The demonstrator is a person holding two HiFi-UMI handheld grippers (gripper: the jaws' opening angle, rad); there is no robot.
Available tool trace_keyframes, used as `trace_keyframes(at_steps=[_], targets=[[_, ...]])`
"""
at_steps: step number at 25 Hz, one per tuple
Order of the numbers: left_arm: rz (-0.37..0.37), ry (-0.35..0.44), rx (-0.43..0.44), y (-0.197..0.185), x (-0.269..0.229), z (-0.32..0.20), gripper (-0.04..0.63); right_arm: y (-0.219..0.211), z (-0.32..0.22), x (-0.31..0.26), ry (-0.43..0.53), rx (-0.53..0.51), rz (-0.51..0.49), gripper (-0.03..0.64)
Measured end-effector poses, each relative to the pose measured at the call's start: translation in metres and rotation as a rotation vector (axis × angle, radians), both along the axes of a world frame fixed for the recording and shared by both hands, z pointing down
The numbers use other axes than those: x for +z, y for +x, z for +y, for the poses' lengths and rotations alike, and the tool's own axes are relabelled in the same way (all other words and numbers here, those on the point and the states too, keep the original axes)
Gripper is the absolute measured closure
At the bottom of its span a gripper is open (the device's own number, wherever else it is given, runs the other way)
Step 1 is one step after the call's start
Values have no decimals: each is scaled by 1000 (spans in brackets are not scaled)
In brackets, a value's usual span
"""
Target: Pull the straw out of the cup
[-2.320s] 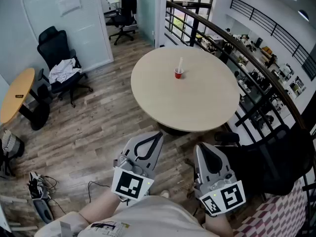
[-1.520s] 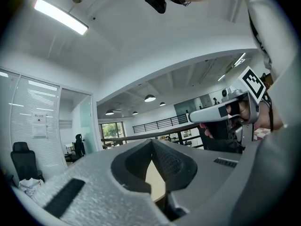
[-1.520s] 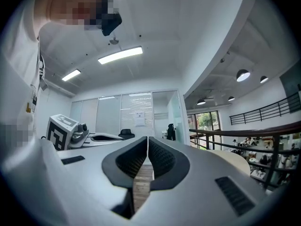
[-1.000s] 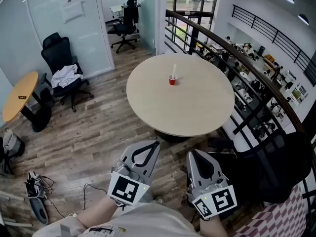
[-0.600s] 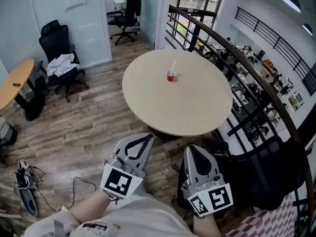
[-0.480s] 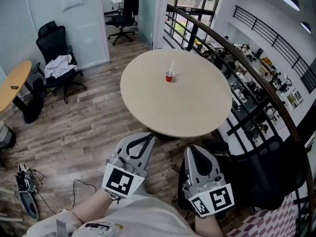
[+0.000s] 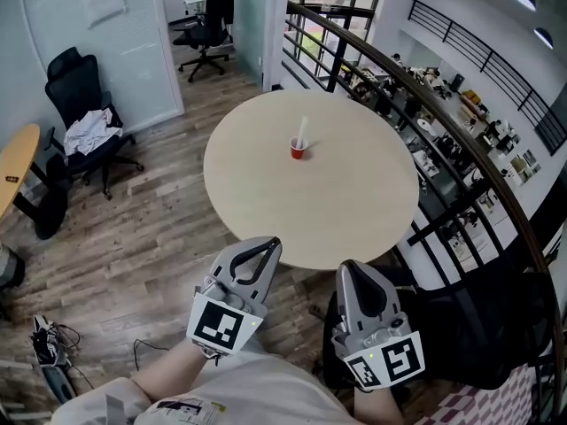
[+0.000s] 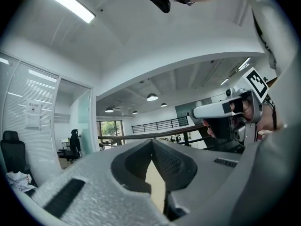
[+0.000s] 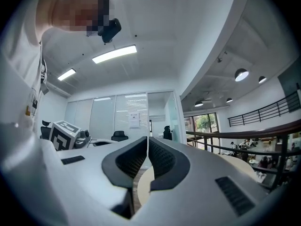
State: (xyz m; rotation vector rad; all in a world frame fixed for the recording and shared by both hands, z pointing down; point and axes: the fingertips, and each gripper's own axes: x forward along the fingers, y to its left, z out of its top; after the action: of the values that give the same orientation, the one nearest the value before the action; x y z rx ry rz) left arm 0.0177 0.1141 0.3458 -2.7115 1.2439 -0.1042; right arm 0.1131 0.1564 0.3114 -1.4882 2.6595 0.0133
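on the round table (image 7: 354,193), straw (image 7: 302,129) not yet pulled

mid-table, upright in the small red cup (image 7: 298,150): white straw, well apart from both grippers. nearer, just short of the table's near edge: left gripper (image 7: 268,244) and right gripper (image 7: 348,267), side by side, pointing level toward the table, jaws of each pressed together at the tips, nothing between them. by the look of it, no part of the task done. left to do: reach the cup, open one pair of jaws, pinch the straw, draw it up and clear.
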Motion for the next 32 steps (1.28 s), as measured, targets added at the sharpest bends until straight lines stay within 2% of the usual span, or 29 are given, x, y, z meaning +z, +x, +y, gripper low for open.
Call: trace_keyframes(at_steps=[8,13,20,32], targets=[[5,-19,11,-18,-4,-110,581,-18,-106,-14,-20,18,-22,591],[8,-15,47,-22,-29,-173,581,-24,-169,-38,-14,31,-33,591],[18,-12,141,-22,-39,-226,581,-37,-238,-51,12,78,-27,591],[42,-29,180,-41,-37,-304,581,-47,-325,-29,-57,161,12,589]])
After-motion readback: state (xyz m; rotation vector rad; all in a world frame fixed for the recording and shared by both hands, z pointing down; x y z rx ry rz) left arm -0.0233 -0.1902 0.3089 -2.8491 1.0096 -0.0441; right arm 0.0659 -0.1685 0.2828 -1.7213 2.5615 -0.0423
